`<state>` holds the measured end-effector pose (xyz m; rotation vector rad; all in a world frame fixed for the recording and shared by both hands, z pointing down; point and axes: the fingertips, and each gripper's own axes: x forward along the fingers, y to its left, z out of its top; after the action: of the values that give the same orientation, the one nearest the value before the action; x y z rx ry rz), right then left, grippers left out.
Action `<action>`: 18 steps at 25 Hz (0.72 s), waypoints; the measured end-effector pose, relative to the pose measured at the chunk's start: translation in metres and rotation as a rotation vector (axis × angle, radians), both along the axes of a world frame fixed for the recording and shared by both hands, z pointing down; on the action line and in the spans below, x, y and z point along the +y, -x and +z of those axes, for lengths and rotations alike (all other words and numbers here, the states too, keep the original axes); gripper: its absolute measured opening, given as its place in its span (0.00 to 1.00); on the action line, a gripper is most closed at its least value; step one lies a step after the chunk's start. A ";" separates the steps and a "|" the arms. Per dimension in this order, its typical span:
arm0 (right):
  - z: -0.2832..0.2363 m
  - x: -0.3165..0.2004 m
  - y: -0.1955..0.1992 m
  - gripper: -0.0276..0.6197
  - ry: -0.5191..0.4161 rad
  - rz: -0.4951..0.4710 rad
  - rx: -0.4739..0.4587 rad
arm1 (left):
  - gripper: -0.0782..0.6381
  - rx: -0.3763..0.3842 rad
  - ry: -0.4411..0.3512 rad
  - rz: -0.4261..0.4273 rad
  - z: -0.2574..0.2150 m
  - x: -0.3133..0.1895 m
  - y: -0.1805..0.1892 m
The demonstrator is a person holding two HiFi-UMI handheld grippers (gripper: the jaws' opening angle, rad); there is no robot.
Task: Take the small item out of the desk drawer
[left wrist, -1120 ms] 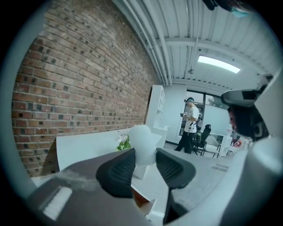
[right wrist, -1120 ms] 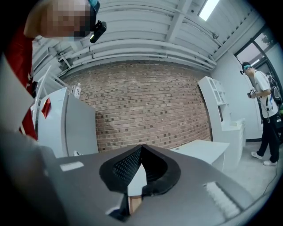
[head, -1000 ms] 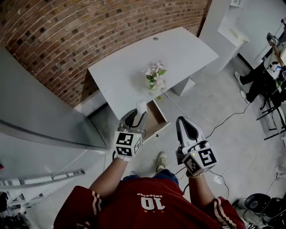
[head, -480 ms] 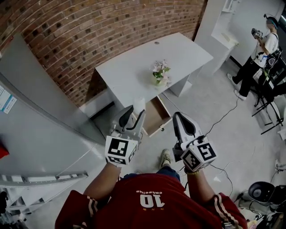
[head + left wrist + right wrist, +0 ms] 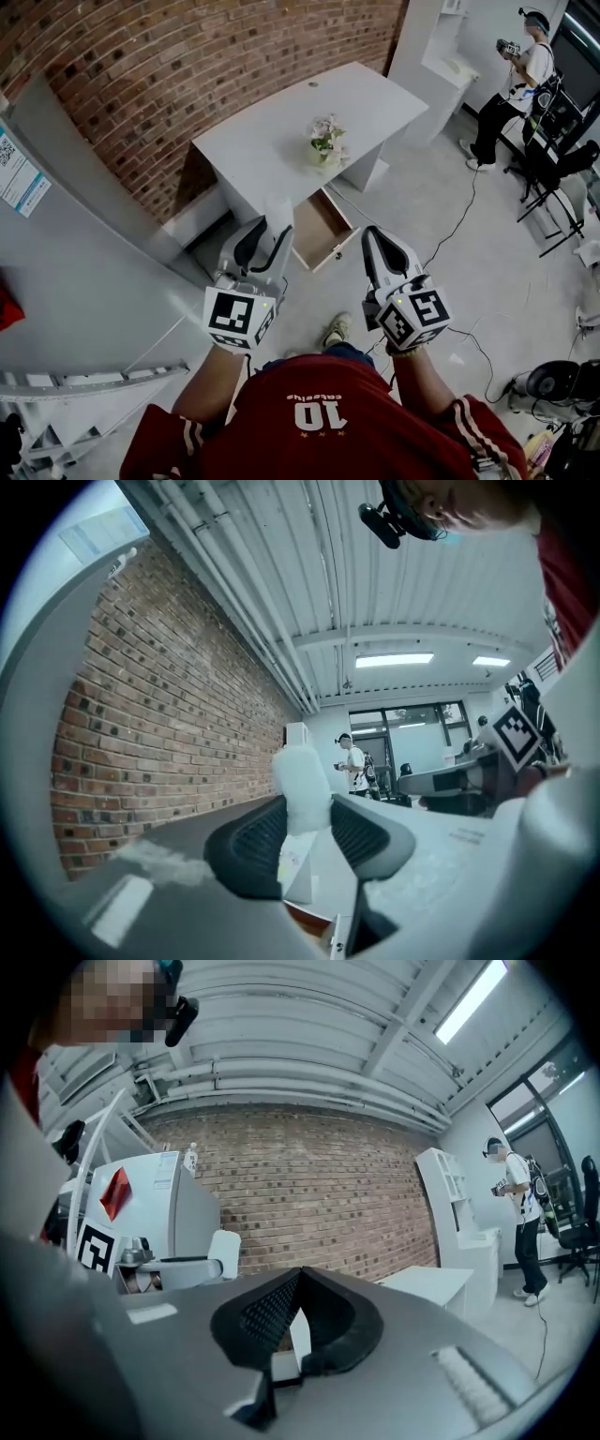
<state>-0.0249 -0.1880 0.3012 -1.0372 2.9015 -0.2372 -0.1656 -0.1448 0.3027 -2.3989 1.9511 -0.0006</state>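
Note:
The white desk (image 5: 272,141) stands against the brick wall, its wooden drawer (image 5: 317,228) pulled open below the front edge. My left gripper (image 5: 274,223) is raised in front of the drawer's left side, shut on a small white item (image 5: 278,208) that sticks up past the pads. In the left gripper view the white item (image 5: 302,782) sits squeezed between the black pads (image 5: 251,841) of the left gripper (image 5: 306,829). My right gripper (image 5: 371,236) hovers right of the drawer, and in its own view the right gripper (image 5: 297,1290) is shut with nothing in it.
A small vase of pink flowers (image 5: 324,142) stands on the desk near the drawer. A large grey cabinet (image 5: 75,253) fills the left. A white shelf unit (image 5: 433,47) and a standing person (image 5: 511,84) are at the right, with cables (image 5: 459,225) on the floor.
Both grippers have drawn back a little from the desk toward the body. The left still holds the white item. The head view has swung slightly right.

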 end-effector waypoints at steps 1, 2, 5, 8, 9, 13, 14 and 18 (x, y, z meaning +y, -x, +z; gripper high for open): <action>-0.001 0.002 0.001 0.05 -0.002 0.002 0.006 | 0.33 0.004 0.001 -0.001 -0.001 0.003 0.001; -0.001 0.003 0.001 0.05 -0.004 0.001 0.014 | 0.33 0.008 0.001 -0.002 -0.001 0.005 0.001; -0.002 0.006 0.000 0.04 -0.013 0.007 0.033 | 0.33 0.014 -0.004 -0.004 -0.003 0.011 0.002; -0.004 0.006 -0.006 0.04 -0.020 0.024 0.039 | 0.33 0.009 0.000 0.000 -0.005 0.011 -0.001; -0.004 0.007 -0.008 0.04 -0.021 0.031 0.042 | 0.33 0.002 0.005 0.000 -0.005 0.011 -0.002; -0.002 0.008 -0.014 0.04 -0.022 0.046 0.046 | 0.33 -0.009 0.013 -0.006 -0.007 0.012 -0.004; -0.002 0.009 -0.013 0.04 -0.022 0.046 0.045 | 0.33 -0.006 0.014 -0.008 -0.007 0.014 -0.003; -0.004 0.016 -0.010 0.03 -0.025 0.042 0.037 | 0.34 -0.009 0.018 -0.013 -0.007 0.020 0.000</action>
<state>-0.0146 -0.1717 0.2970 -1.1096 2.9031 -0.1809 -0.1655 -0.1249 0.2953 -2.3925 1.9718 -0.0298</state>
